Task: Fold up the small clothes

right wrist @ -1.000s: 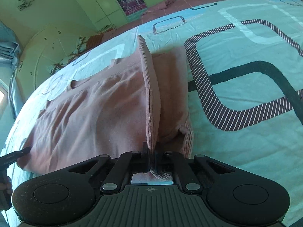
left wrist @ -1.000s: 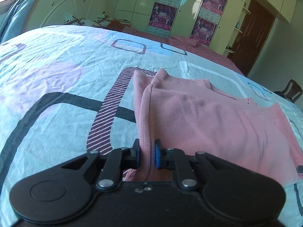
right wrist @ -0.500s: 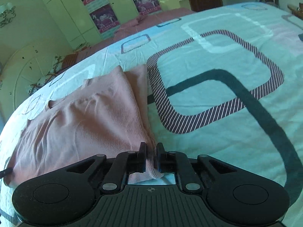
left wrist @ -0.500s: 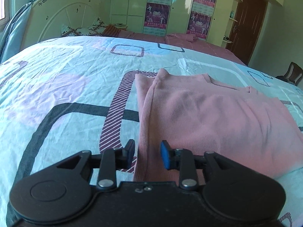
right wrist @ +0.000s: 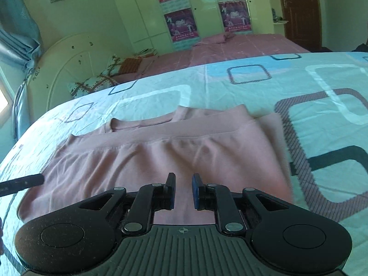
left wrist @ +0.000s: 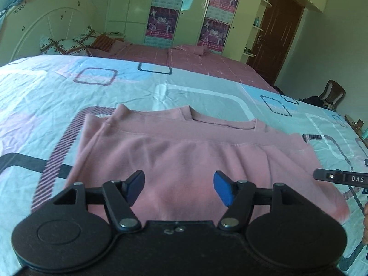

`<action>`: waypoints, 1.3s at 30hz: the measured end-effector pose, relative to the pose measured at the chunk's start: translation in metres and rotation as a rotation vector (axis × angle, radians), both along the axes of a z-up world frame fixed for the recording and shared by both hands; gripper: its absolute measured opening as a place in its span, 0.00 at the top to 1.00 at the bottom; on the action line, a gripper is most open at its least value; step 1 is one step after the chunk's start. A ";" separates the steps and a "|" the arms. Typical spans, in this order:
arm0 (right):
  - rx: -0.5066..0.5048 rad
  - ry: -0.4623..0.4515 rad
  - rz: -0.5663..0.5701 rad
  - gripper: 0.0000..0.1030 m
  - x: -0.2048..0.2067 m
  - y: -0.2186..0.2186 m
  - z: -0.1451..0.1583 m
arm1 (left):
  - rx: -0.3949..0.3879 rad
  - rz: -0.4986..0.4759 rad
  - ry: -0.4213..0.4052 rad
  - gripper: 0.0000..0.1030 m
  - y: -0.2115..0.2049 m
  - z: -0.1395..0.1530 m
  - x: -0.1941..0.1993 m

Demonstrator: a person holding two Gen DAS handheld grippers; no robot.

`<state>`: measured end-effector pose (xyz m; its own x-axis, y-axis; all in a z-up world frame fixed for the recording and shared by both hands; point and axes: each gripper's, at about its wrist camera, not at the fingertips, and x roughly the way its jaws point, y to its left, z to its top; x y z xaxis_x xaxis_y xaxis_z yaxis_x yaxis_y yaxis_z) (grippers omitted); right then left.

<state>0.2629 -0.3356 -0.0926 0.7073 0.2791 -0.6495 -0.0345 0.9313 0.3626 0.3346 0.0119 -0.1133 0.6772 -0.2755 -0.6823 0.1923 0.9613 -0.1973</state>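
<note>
A pink knit top (left wrist: 184,151) lies folded on the patterned bedsheet (left wrist: 57,105), hem edge folded up toward the neckline. It also shows in the right wrist view (right wrist: 161,158). My left gripper (left wrist: 179,187) is wide open and empty, hovering above the near edge of the top. My right gripper (right wrist: 183,189) is open with a narrow gap, empty, above the near edge too. The tip of the right gripper (left wrist: 338,177) shows at the right edge of the left wrist view; the left gripper's tip (right wrist: 23,182) shows at the left edge of the right wrist view.
The bed's white headboard (left wrist: 46,30) and pillows (left wrist: 66,44) lie at the far left. A pink blanket (left wrist: 184,57) covers the far side. Wardrobes with posters (left wrist: 163,20), a brown door (left wrist: 278,39) and a chair (left wrist: 331,94) stand beyond.
Both grippers let go of the pink fabric, opened and pulled back. The lifted edges now lie flat on the top.
</note>
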 end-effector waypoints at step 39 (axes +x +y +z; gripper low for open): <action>-0.118 -0.049 0.106 0.36 0.010 0.055 -0.006 | 0.122 0.027 0.101 0.24 0.013 -0.022 -0.032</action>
<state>0.2725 -0.2803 -0.0986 0.7096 0.2779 -0.6475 -0.1501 0.9575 0.2464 0.3029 0.0252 -0.1350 0.6091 -0.1691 -0.7748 0.1515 0.9838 -0.0956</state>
